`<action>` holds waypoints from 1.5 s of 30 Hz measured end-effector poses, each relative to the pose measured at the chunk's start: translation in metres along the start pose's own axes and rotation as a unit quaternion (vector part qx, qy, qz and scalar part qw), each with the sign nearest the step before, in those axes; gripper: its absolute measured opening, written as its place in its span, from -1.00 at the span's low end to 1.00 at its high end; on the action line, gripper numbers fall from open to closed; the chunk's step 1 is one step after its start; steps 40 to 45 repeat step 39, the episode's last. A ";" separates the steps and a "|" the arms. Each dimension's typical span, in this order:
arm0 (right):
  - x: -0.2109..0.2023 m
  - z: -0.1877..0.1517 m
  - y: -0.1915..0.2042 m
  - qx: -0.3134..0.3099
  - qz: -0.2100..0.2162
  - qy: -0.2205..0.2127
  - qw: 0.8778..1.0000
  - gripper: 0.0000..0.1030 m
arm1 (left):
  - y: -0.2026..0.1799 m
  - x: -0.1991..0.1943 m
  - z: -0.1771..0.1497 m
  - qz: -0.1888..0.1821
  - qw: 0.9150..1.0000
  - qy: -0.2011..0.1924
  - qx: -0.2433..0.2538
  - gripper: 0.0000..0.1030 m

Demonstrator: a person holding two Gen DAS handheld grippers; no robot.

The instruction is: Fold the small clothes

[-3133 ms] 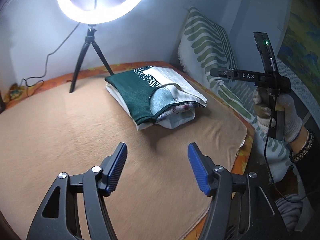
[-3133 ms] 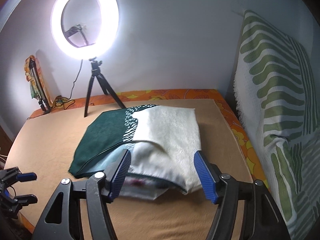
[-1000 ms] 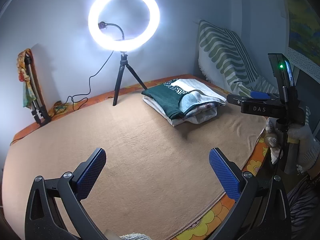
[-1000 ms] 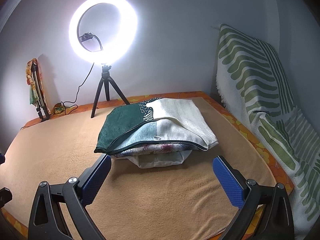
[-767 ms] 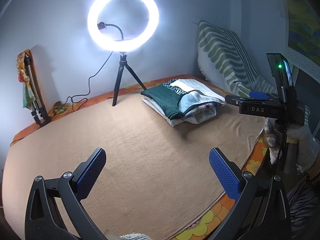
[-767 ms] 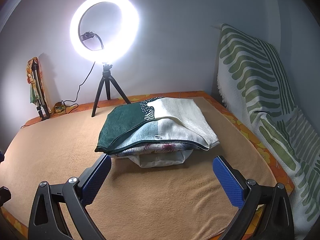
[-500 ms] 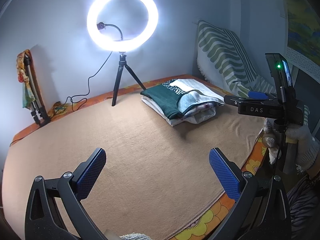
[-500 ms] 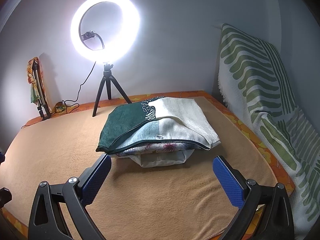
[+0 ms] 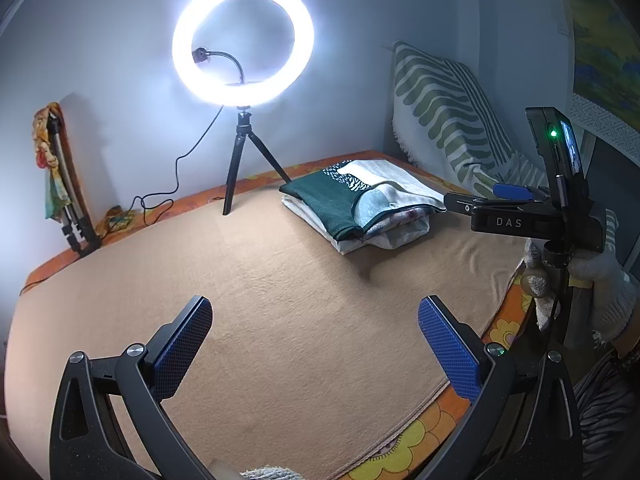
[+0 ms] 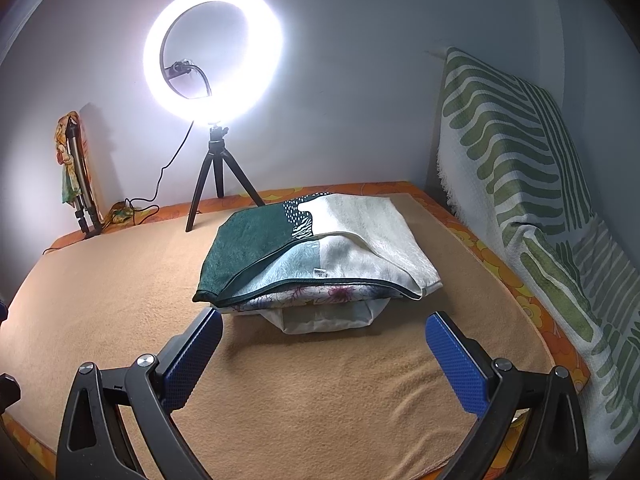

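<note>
A stack of folded clothes (image 9: 360, 208) (image 10: 316, 256) lies on the tan blanket (image 9: 280, 300) toward the far right of the bed. Its top piece is dark green and cream, with a floral piece and a white one beneath. My left gripper (image 9: 314, 340) hangs open over the blanket's near edge, well short of the stack, with nothing between its blue pads. My right gripper (image 10: 322, 348) is open just in front of the stack, also empty. In the left wrist view the right gripper's body (image 9: 532, 220) is held by a gloved hand (image 9: 600, 288).
A lit ring light on a black tripod (image 9: 244, 160) (image 10: 218, 176) stands at the back, its cable trailing left. A green-striped cloth (image 10: 540, 220) drapes the right side. A folded stand with a colourful cloth (image 9: 60, 188) leans at the left wall. The orange floral bed edge (image 9: 420, 440) is near.
Over three seconds both grippers drew back from the stack and opened wider. In the last second they have barely moved.
</note>
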State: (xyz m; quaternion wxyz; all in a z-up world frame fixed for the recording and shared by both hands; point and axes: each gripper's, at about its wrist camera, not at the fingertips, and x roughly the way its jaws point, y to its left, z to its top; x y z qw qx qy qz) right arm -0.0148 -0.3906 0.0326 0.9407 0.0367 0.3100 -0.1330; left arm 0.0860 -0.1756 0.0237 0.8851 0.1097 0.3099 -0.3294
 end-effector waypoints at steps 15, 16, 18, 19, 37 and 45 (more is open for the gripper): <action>0.000 0.000 0.000 0.000 0.001 0.001 1.000 0.99 | 0.000 -0.002 0.000 0.000 1.000 -0.003 0.000 0.99; 0.000 0.000 0.000 0.001 0.002 0.001 1.000 0.99 | 0.000 -0.002 0.000 0.000 1.000 -0.003 0.000 0.99; 0.000 0.000 0.000 0.001 0.002 0.001 1.000 0.99 | 0.000 -0.002 0.000 -0.001 1.000 -0.003 0.000 0.99; 0.000 0.000 0.000 0.000 0.002 0.001 1.000 0.99 | 0.000 -0.002 0.000 -0.001 1.000 -0.003 0.000 0.99; 0.001 -0.001 0.002 0.001 0.002 0.003 1.000 0.99 | 0.003 -0.006 0.001 0.001 1.000 -0.013 0.003 0.99; 0.001 -0.002 0.003 0.002 0.003 0.003 1.000 0.99 | 0.003 -0.007 0.001 0.002 1.000 -0.014 0.003 0.99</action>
